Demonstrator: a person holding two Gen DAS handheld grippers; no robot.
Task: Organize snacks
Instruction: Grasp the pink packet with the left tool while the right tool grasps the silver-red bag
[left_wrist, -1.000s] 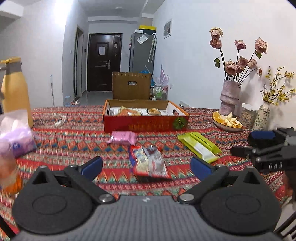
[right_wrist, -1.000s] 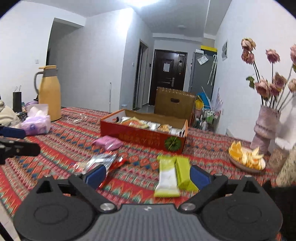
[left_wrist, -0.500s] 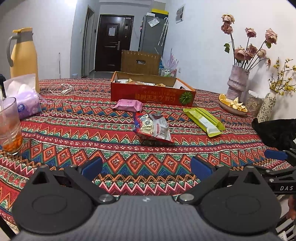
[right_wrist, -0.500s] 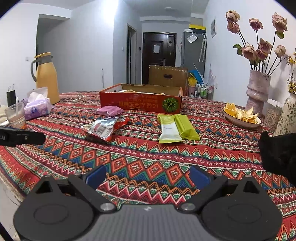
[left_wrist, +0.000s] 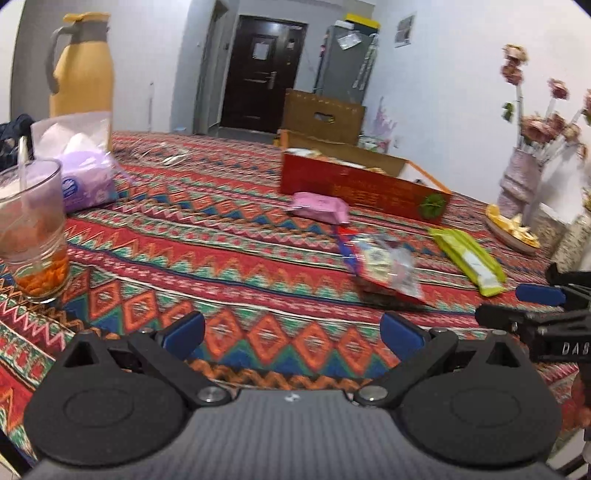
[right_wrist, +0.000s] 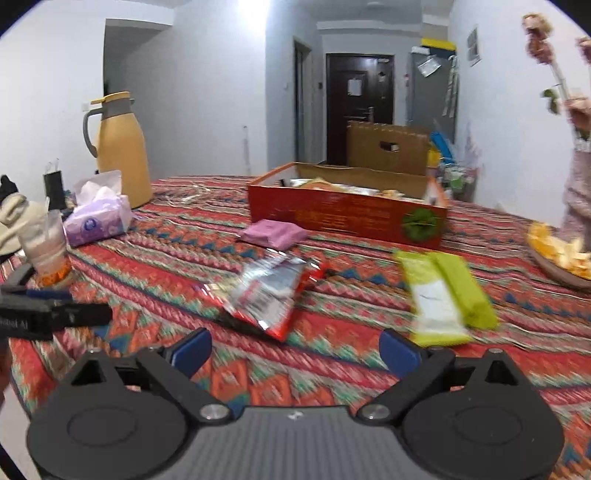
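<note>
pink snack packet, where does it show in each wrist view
Left wrist: the pink snack packet lies right of centre, just in front of the red box.
Right wrist: the packet lies left of centre, by the box's near left corner.
Shared landmark: the yellow jug.

Low wrist views, sharing red box
</note>
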